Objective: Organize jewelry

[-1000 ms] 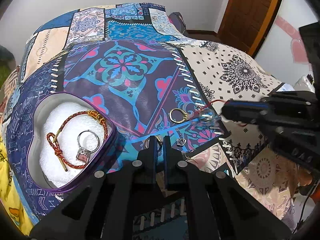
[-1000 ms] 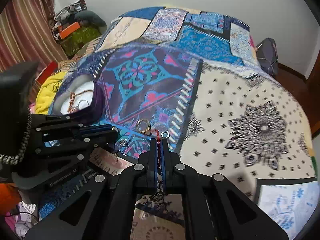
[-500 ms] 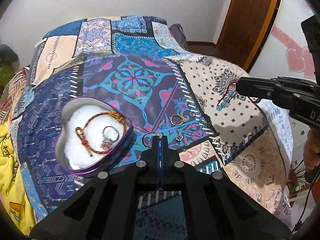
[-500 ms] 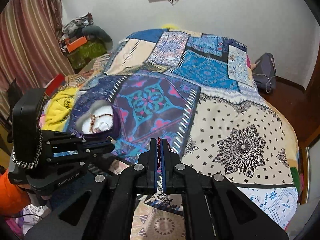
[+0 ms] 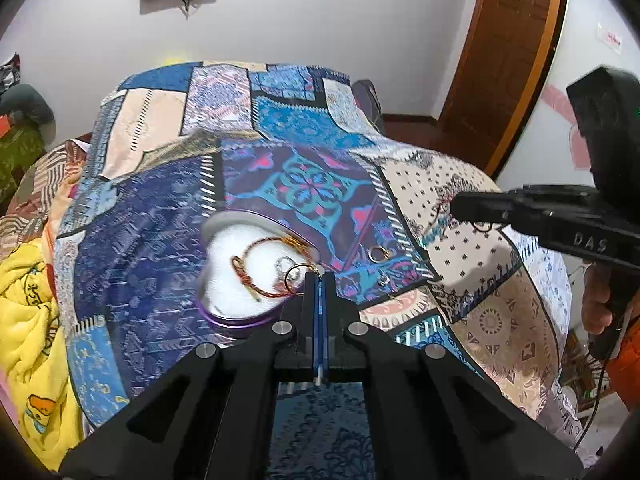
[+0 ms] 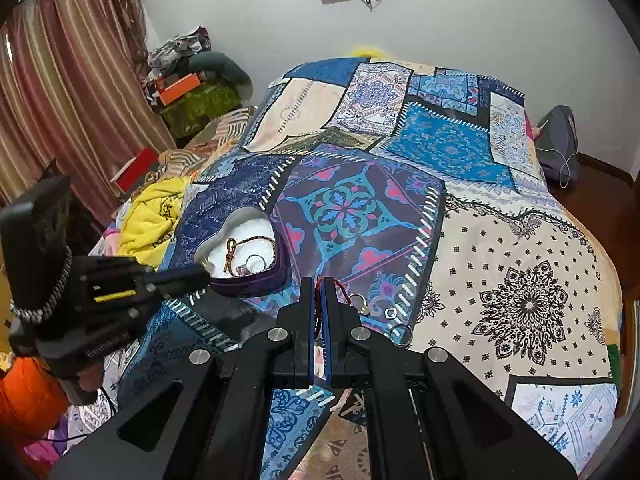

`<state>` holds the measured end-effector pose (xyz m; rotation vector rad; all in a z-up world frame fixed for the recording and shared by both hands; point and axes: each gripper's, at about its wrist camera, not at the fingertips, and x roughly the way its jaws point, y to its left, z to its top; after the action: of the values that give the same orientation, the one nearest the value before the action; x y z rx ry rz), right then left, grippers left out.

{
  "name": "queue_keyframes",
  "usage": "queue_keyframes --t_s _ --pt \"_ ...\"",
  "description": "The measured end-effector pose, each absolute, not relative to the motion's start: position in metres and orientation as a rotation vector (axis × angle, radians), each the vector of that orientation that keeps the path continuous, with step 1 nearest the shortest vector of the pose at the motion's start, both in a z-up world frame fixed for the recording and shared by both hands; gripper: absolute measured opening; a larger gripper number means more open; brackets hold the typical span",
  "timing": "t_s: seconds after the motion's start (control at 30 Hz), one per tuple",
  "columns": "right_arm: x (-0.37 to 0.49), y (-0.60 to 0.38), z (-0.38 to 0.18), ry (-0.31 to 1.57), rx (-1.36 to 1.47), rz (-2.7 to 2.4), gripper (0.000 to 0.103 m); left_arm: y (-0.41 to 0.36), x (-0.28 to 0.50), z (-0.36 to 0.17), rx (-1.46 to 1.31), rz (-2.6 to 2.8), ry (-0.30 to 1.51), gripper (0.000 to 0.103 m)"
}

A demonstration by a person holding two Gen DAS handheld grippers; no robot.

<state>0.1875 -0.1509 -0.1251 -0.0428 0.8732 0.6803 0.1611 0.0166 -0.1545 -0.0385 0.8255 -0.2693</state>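
Above the patchwork bed [image 6: 500, 240] | left hand-held gripper [image 5: 320, 276] clamps a gold hoop [image 5: 298, 279] over the heart-shaped tin [image 5: 236, 320] | right hand-held gripper [image 6: 319, 282] pinches a red cord bracelet [image 6: 340, 289].

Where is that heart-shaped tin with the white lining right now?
The heart-shaped tin sits on the patchwork bedspread, left of centre in the right wrist view, near the yellow blanket. A red braided bracelet lies inside it.

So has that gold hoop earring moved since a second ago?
Yes. The gold hoop earring lay on the quilt right of the heart-shaped tin; now the left gripper holds it up in front of the tin.
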Motion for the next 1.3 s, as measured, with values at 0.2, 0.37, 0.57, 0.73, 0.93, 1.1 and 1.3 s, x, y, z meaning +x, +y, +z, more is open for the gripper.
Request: queue_keyframes --t_s 0.2,0.37,0.57,0.73,0.93,1.1,1.3 --pt "0.185 -0.14 -0.115 0.848 -0.064 0.679 0.003 0.035 0.159 -0.149 -0.055 -0.255 0.798 0.0" --pt "0.187 -0.123 -0.108 0.821 -0.068 0.701 0.003 0.05 0.161 -0.148 -0.062 -0.241 0.795 0.0" --pt "0.194 -0.095 -0.106 0.806 -0.072 0.75 0.003 0.061 0.169 -0.15 -0.074 -0.238 0.806 0.0" --pt "0.203 -0.073 -0.108 0.811 -0.071 0.792 0.003 0.063 0.176 -0.155 -0.083 -0.255 0.823 0.0" --pt "0.213 -0.049 -0.118 0.846 -0.089 0.823 0.003 0.059 0.183 -0.167 -0.082 -0.266 0.853 0.0" --pt "0.22 -0.033 -0.126 0.872 -0.115 0.844 0.003 0.061 0.189 -0.175 -0.088 -0.27 0.873 0.0" --pt "0.224 -0.023 -0.135 0.89 -0.148 0.853 0.003 0.064 0.194 -0.18 -0.093 -0.266 0.888 0.0"
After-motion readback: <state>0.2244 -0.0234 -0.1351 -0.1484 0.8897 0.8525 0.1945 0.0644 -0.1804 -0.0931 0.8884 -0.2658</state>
